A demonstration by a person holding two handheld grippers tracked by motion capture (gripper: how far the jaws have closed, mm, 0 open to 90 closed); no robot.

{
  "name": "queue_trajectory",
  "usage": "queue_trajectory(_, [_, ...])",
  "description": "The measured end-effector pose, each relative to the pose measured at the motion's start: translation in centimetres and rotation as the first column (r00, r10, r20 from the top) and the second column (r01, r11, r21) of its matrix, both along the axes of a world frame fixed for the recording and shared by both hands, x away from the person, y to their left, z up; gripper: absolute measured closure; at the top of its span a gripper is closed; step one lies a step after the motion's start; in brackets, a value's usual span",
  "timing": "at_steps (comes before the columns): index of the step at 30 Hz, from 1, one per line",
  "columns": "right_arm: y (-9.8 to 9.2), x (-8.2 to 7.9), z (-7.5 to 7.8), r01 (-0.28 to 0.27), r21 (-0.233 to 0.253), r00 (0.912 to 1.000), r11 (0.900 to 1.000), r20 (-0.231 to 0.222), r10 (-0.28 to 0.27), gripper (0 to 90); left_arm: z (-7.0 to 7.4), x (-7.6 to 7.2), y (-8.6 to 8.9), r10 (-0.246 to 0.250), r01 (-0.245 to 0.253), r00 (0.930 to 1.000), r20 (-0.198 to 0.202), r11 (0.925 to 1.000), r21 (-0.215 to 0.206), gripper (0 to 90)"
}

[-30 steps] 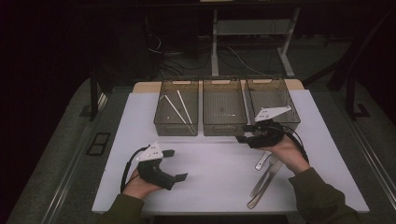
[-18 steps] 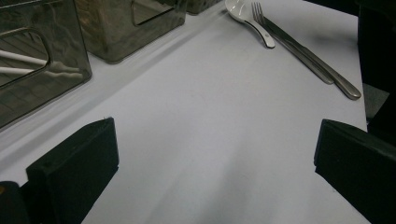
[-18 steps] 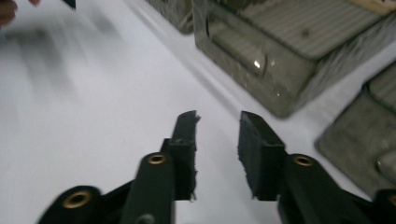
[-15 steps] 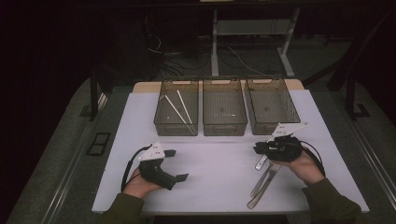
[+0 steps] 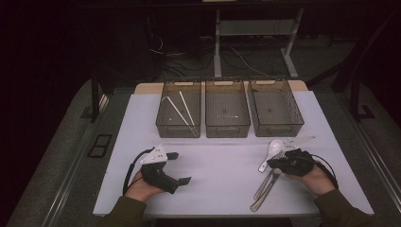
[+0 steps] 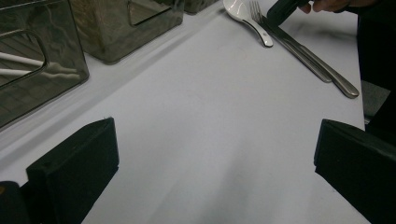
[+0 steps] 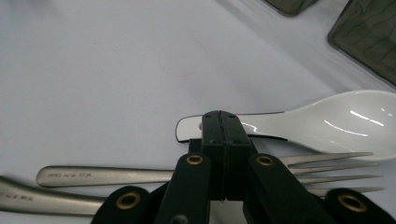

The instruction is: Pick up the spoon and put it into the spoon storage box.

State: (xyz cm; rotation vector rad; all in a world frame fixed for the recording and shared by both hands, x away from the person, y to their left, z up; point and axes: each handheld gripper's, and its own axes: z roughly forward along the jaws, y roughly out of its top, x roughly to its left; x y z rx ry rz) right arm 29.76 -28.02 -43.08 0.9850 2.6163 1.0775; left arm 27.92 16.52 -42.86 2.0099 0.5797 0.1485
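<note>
Tabletop (image 5: 222,165), white and wide, takes up the middle of the high view; three clear bins sit in a row in its upper centre. The left bin (image 5: 178,109) holds two pale sticks (image 5: 182,109), while the middle bin (image 5: 227,109) and the right bin (image 5: 275,107) look bare inside. The left claw (image 5: 181,168), at the lower left of that frame, hangs over bare surface with its jaws spread wide and nothing between them; the left gripper view confirms this, the two black jaws standing at the lower corners with plain white surface between. The right claw (image 5: 273,163) sits at the lower right of the high view, over the cutlery. Only the right gripper view settles its state: the jaws are pressed together at the centre of the frame, their tips at the handle end of the white spoon (image 7: 327,123), though whether they pinch it I cannot tell. Below the spoon in that view lie a metal fork (image 7: 303,172) and a second metal handle (image 7: 28,198), crossed by the jaws. The left gripper view, upper right, shows the spoon, the fork and the other handle lying side by side
</note>
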Motion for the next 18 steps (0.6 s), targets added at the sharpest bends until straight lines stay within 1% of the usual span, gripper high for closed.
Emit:
queue_trajectory(1, [0.09, -0.02, -0.11, 0.011, -0.005, 0.9999, 1.000, -0.013, -0.011, 89.5, 0.01, -0.03, -0.02, 0.001, -0.001, 1.0000, 0.001, 1.0000, 0.000, 0.0])
queue_trajectory(6, [0.31, 0.11, -0.51, -0.001, -0.009, 0.9999, 1.000, -0.010, 0.001, 89.5, 0.05, -0.10, -0.05, 0.001, -0.001, 1.0000, 0.002, 1.0000, 0.002, 0.0])
queue_trajectory(11, [0.65, 0.30, -0.84, -0.014, -0.023, 0.9999, 1.000, -0.008, 0.014, 89.5, 0.09, -0.14, -0.04, 0.001, -0.001, 1.0000, 0.004, 1.0000, 0.004, 0.0])
queue_trajectory(18, [0.75, 0.77, -0.87, -0.009, -0.006, 1.0000, 1.000, 0.003, 0.009, 89.5, 0.09, -0.13, -0.06, 0.002, -0.002, 1.0000, 0.005, 1.0000, 0.004, 0.0])
